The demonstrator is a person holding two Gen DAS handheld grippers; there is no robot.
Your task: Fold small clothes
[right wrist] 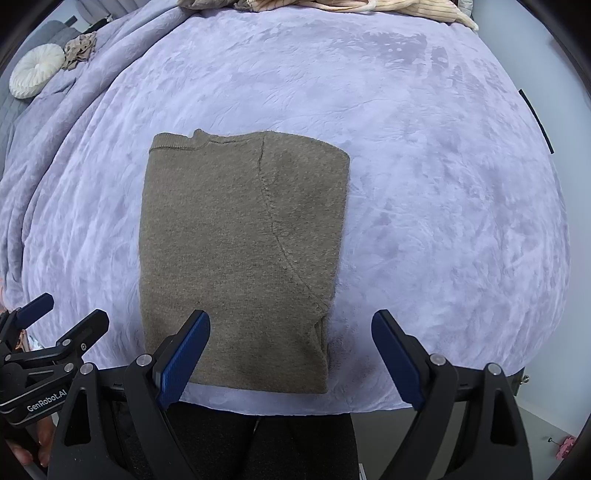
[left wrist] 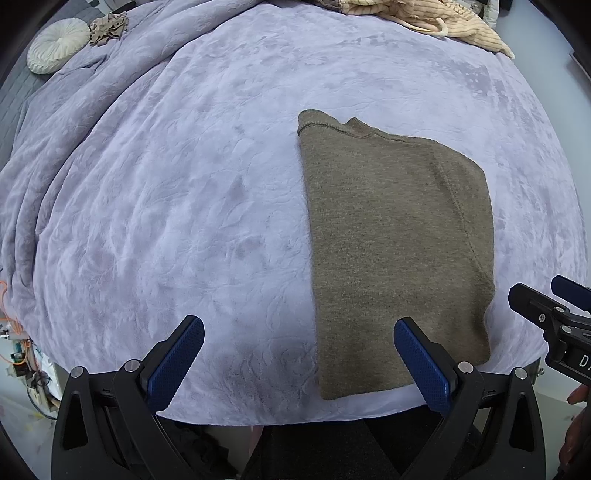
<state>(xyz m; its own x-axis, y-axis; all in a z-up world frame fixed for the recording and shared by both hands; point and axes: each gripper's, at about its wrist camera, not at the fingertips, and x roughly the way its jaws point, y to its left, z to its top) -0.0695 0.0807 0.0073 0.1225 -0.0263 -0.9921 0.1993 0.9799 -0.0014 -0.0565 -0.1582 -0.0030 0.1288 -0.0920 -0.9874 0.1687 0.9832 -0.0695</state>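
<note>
A brown knit sweater (left wrist: 395,236) lies folded into a long rectangle on the lavender bedspread (left wrist: 184,184), its neckline at the far end. My left gripper (left wrist: 299,328) is open and empty above the near edge of the bed, its right finger over the sweater's near left part. My right gripper (right wrist: 291,325) is open and empty over the sweater (right wrist: 240,240) near its right corner. Each gripper shows at the edge of the other's view.
A pile of beige striped clothes (left wrist: 436,22) lies at the far edge of the bed. A round white cushion (left wrist: 57,46) and a crumpled tan cloth (left wrist: 109,27) sit far left. The bed's near edge (right wrist: 295,404) runs just under the grippers.
</note>
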